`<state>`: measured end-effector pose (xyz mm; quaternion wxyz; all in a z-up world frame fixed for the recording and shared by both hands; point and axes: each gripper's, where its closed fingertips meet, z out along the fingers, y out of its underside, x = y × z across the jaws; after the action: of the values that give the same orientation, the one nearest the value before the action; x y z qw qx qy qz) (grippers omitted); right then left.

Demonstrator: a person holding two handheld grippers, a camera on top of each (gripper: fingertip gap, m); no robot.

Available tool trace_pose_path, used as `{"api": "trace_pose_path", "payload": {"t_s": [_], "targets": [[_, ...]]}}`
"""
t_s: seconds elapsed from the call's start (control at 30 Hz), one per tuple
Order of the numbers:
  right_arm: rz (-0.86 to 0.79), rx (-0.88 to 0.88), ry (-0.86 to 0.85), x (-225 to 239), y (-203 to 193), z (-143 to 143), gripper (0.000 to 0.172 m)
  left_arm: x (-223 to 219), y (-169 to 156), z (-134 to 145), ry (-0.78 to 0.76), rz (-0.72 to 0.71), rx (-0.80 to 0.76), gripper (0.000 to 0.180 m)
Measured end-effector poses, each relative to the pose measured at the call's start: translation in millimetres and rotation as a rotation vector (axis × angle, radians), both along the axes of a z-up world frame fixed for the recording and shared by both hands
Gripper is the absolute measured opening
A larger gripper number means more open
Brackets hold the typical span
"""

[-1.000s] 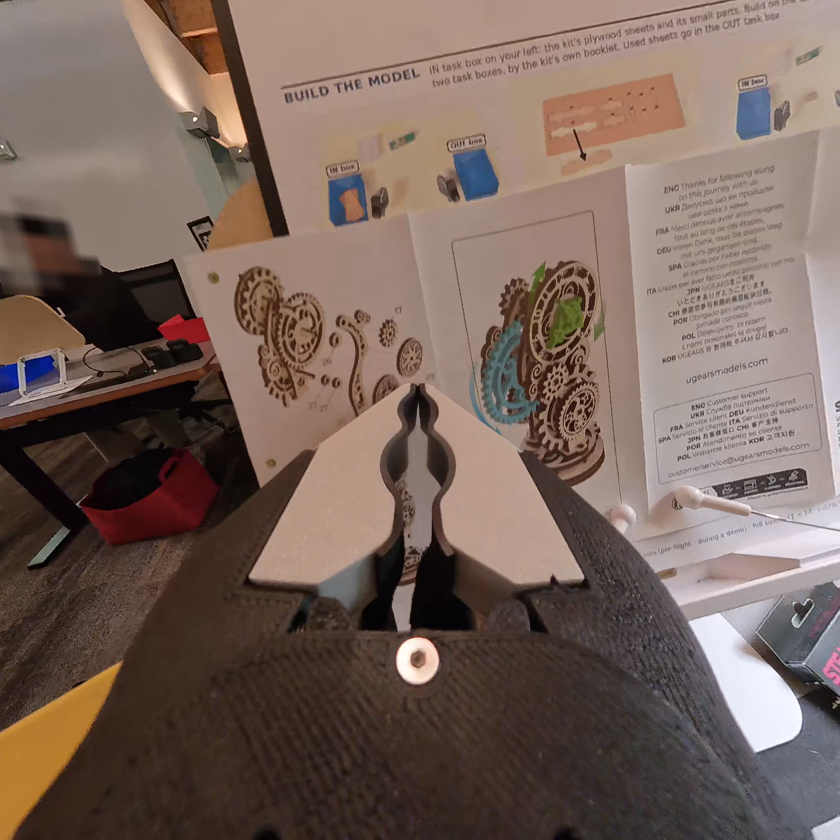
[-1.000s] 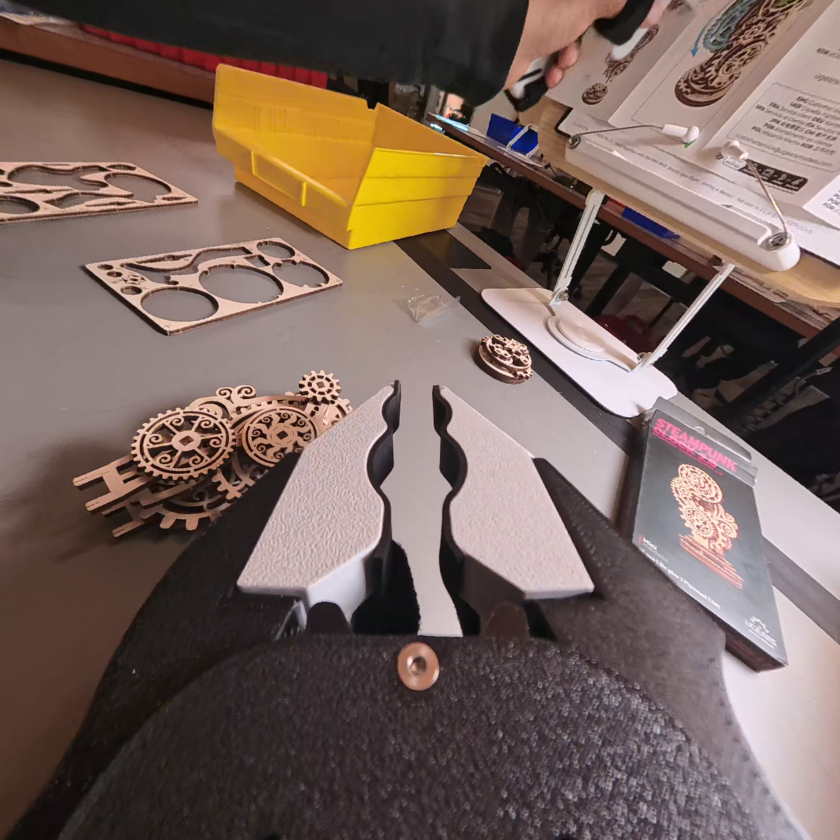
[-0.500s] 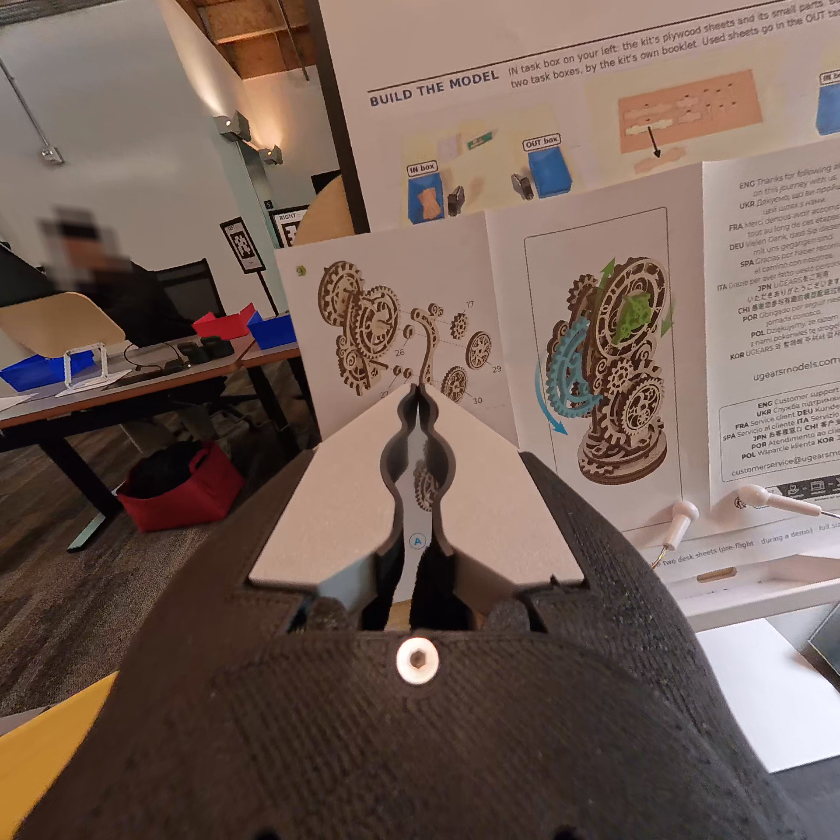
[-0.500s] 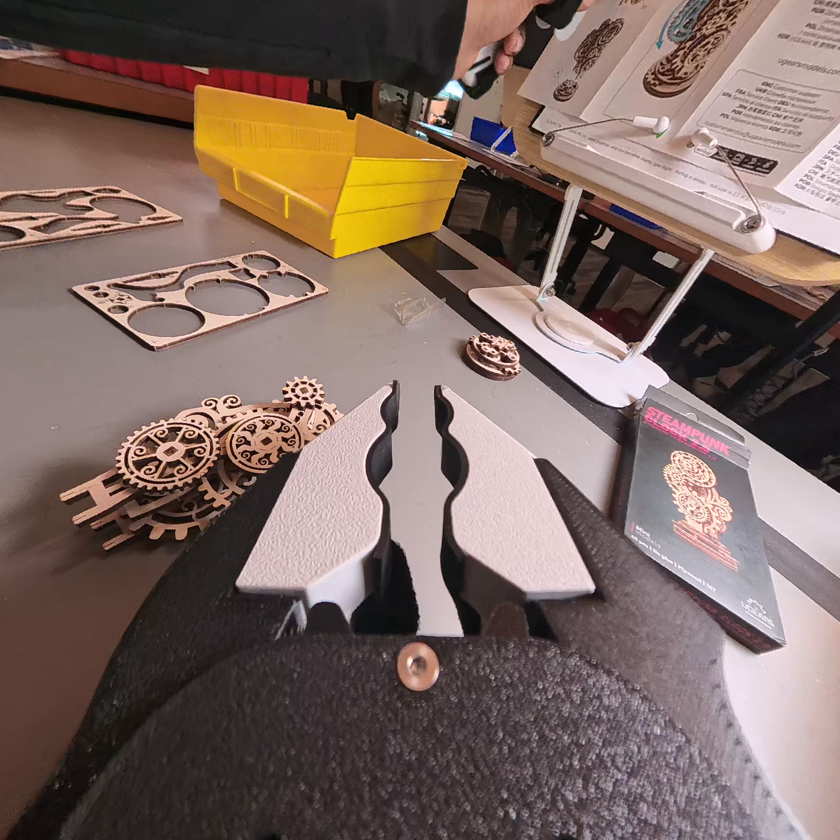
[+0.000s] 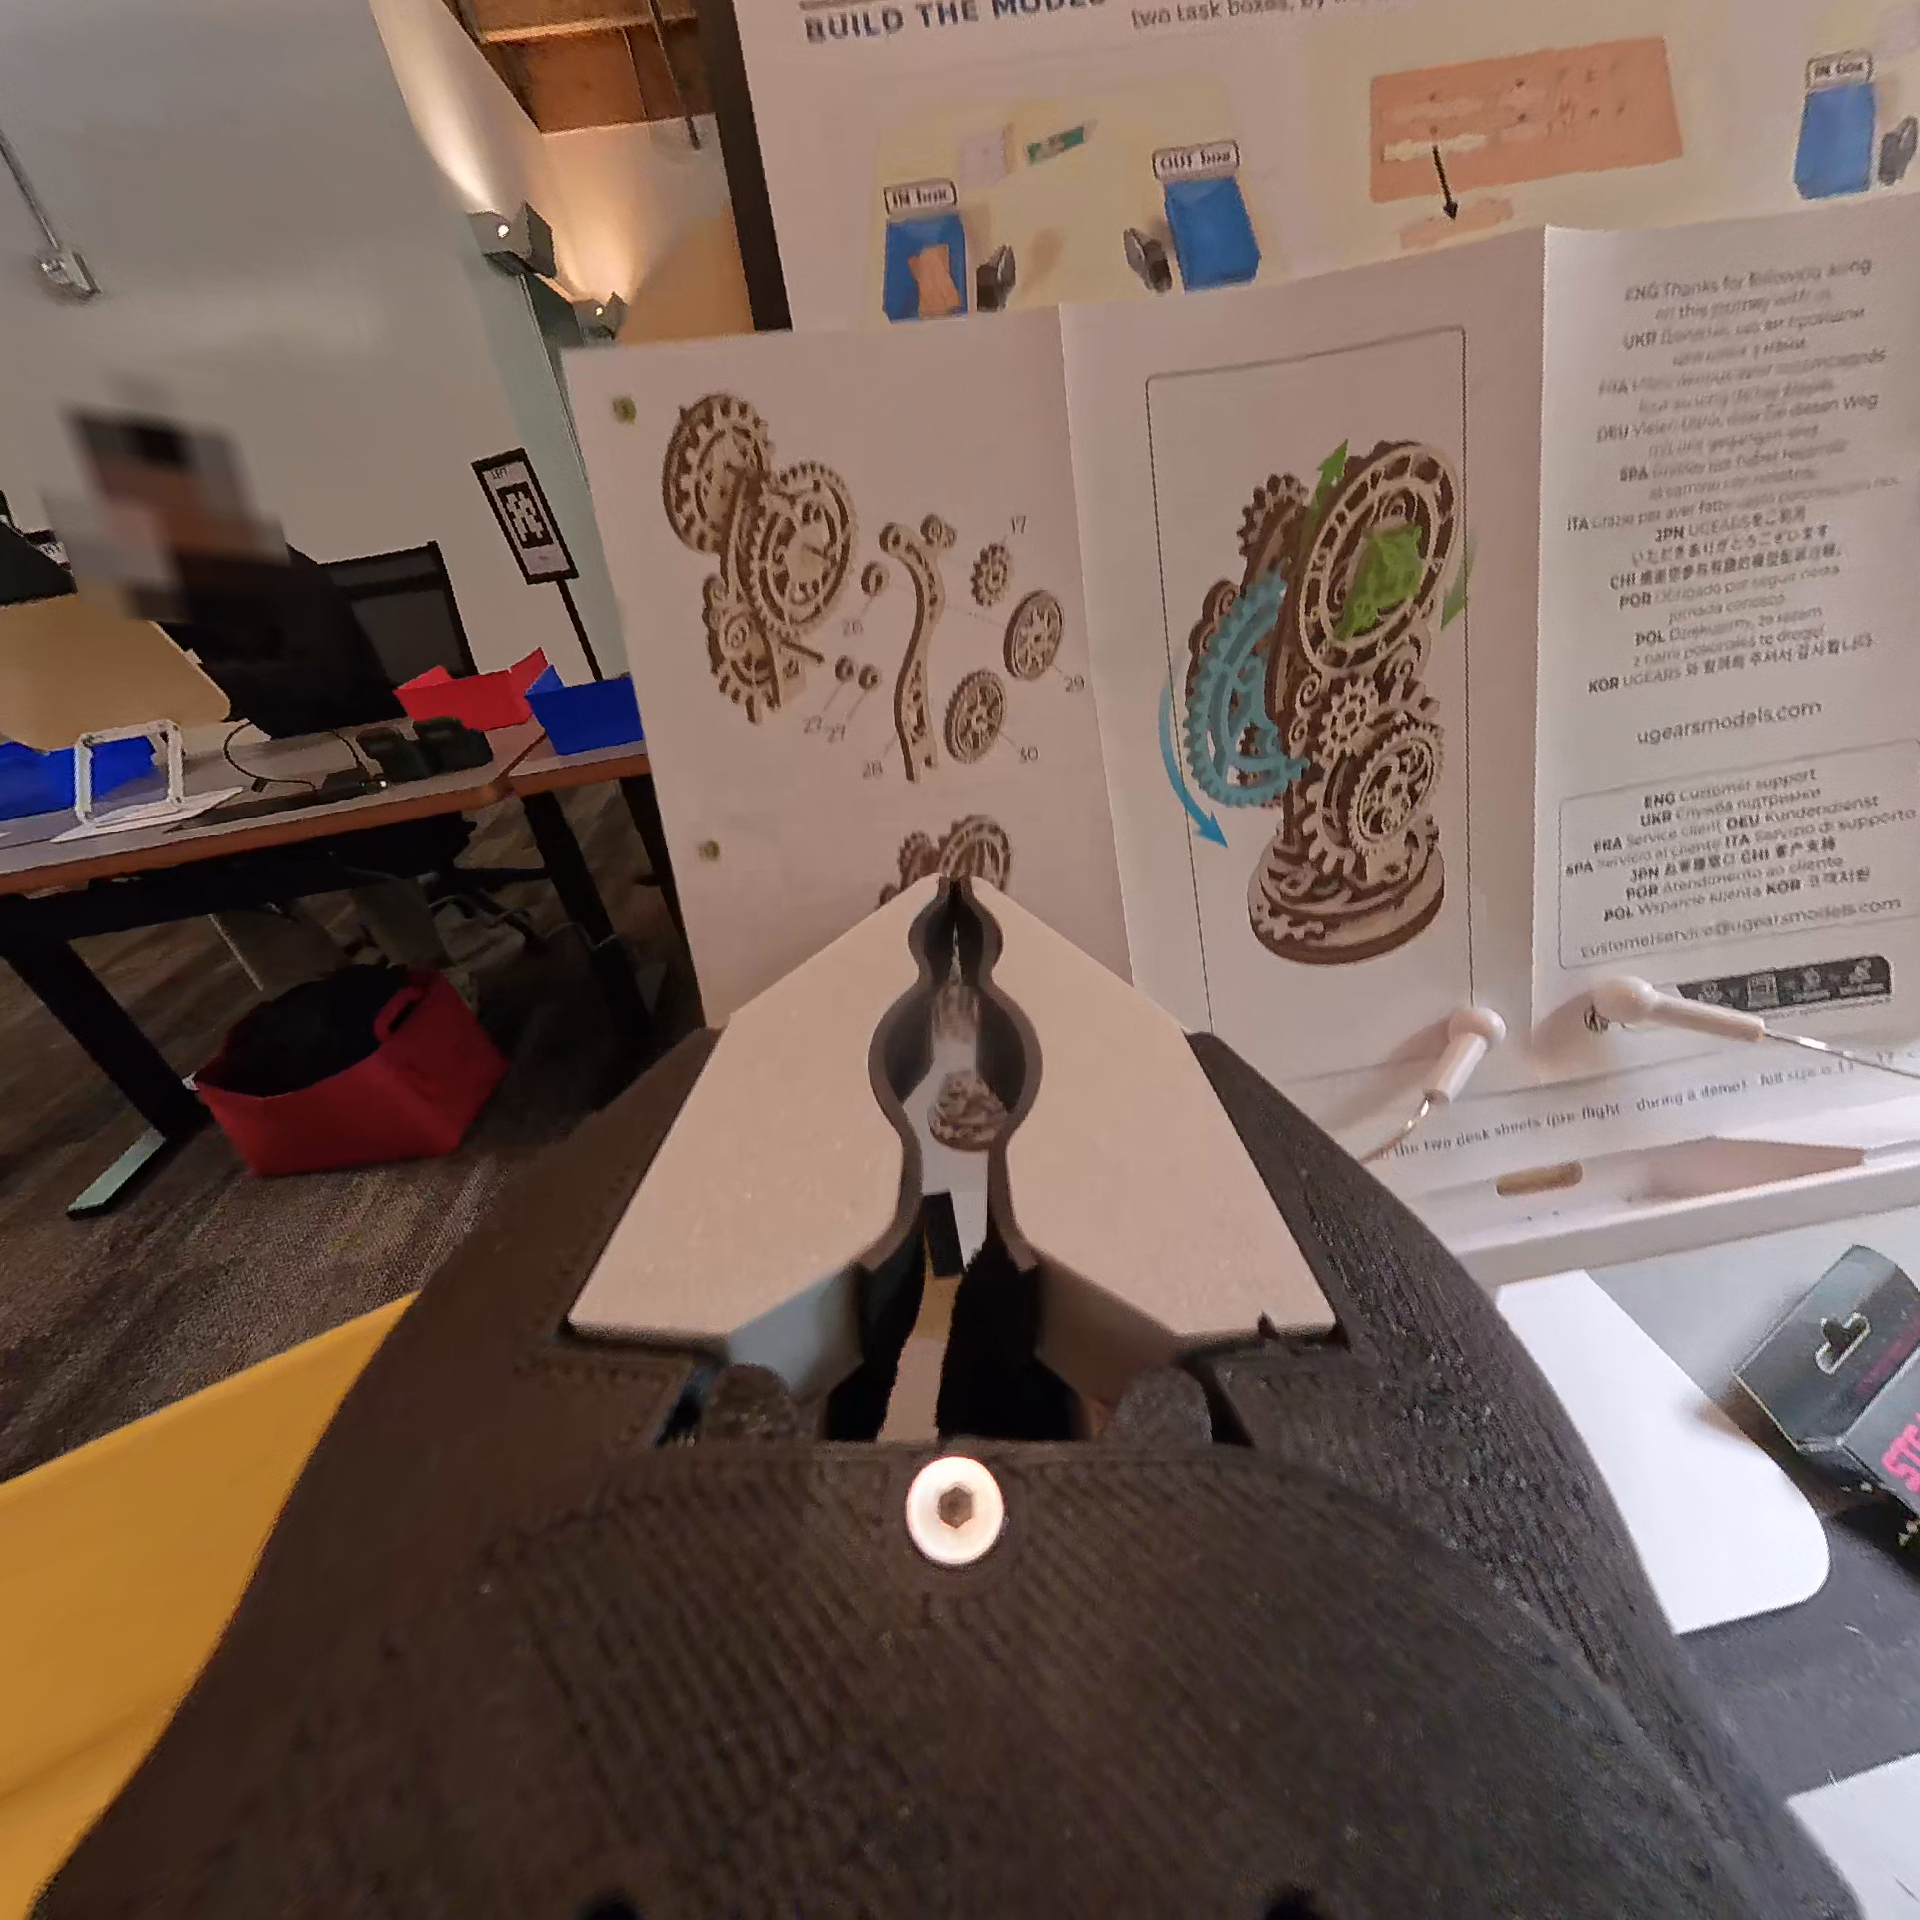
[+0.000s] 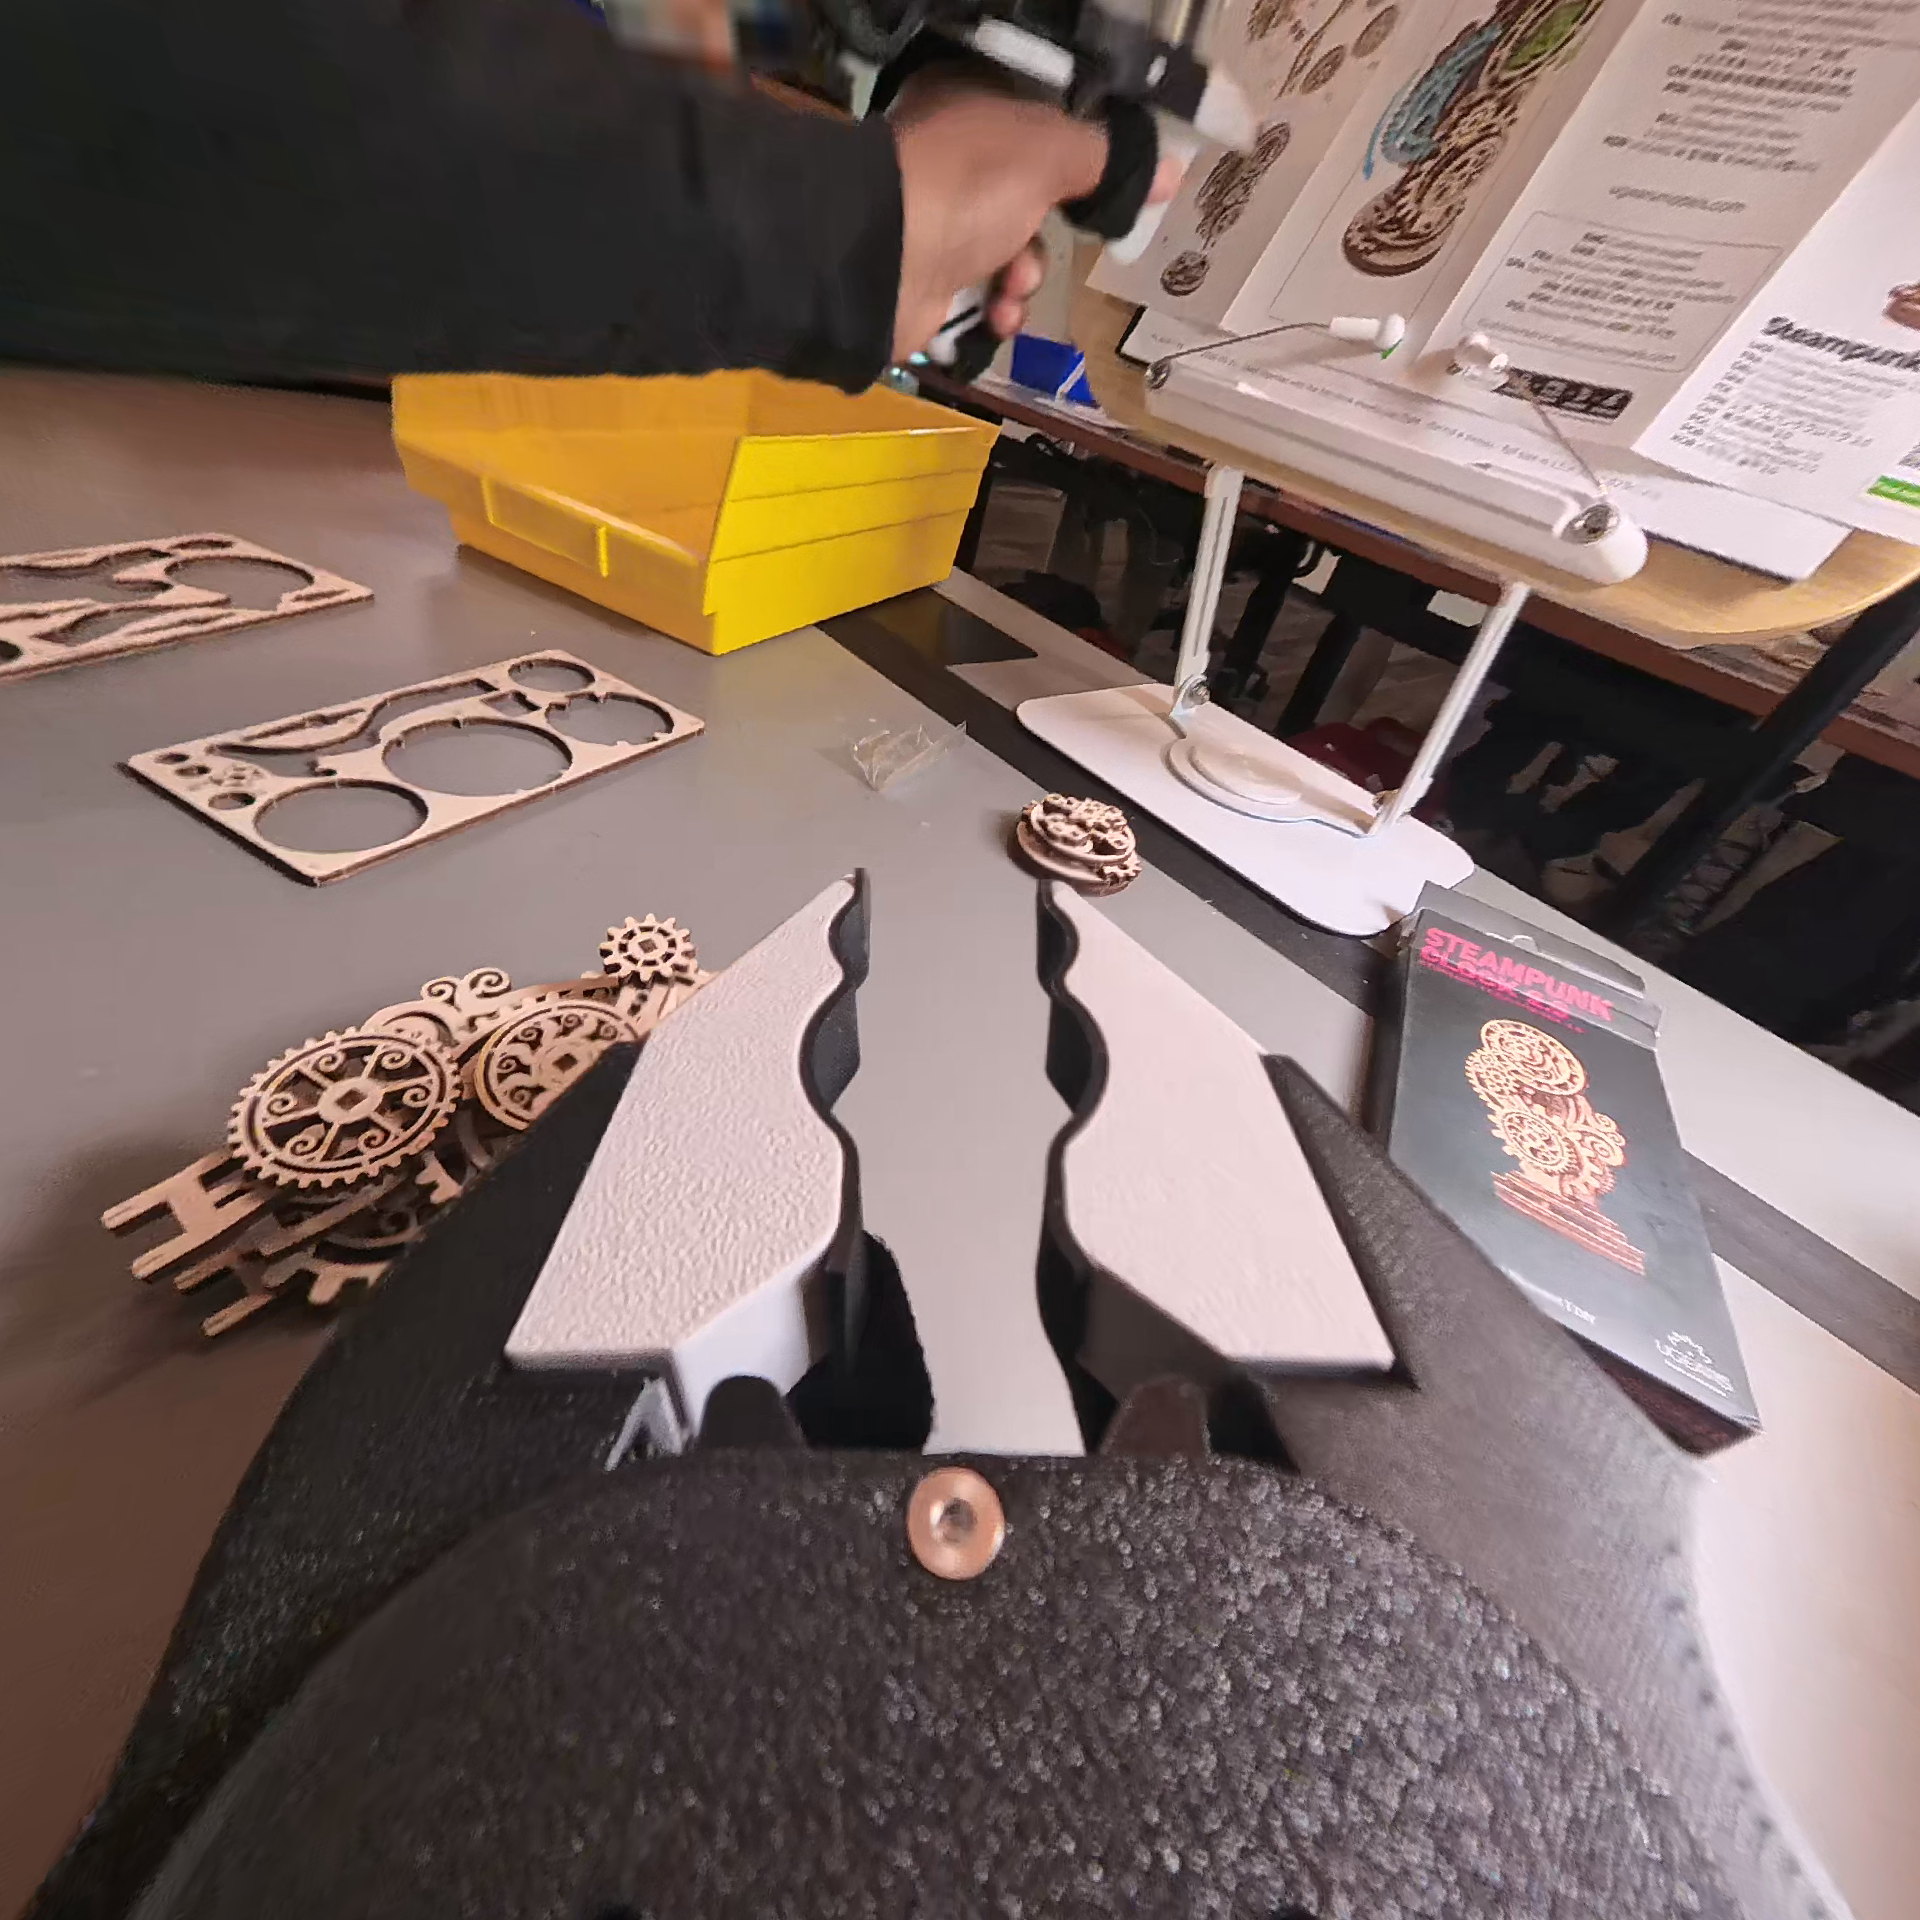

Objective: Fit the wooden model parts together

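Grey table (image 6: 727, 831): yellow bin (image 6: 717, 499), 2 punched sheets (image 6: 416, 758), gear assy (image 6: 353, 1112), round base (image 6: 1075, 842), box (image 6: 1538, 1143).

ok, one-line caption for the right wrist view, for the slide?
Open right claw above grey table, gear assembly on its left, round geared base ahead.

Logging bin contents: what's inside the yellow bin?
The visible part of the yellow bin's interior shows only bare yellow walls. Its floor is hidden by the front wall and the sleeve above it, so contents can't be told.
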<state>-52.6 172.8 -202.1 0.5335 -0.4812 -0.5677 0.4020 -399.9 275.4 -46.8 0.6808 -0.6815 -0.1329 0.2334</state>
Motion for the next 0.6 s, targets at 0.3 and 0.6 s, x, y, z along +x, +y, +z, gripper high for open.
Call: {"api": "trace_pose_path", "payload": {"t_s": [0.3,0.6], "targets": [[-0.093,-0.085,0.238,18,17,54,0.066,2,-14,-38,-0.049,-0.003,-0.039,0.000],[-0.231,-0.136,0.292,33,30,75,0.072,1,-16,-53,-0.048,0.001,-0.059,0.000]]}}
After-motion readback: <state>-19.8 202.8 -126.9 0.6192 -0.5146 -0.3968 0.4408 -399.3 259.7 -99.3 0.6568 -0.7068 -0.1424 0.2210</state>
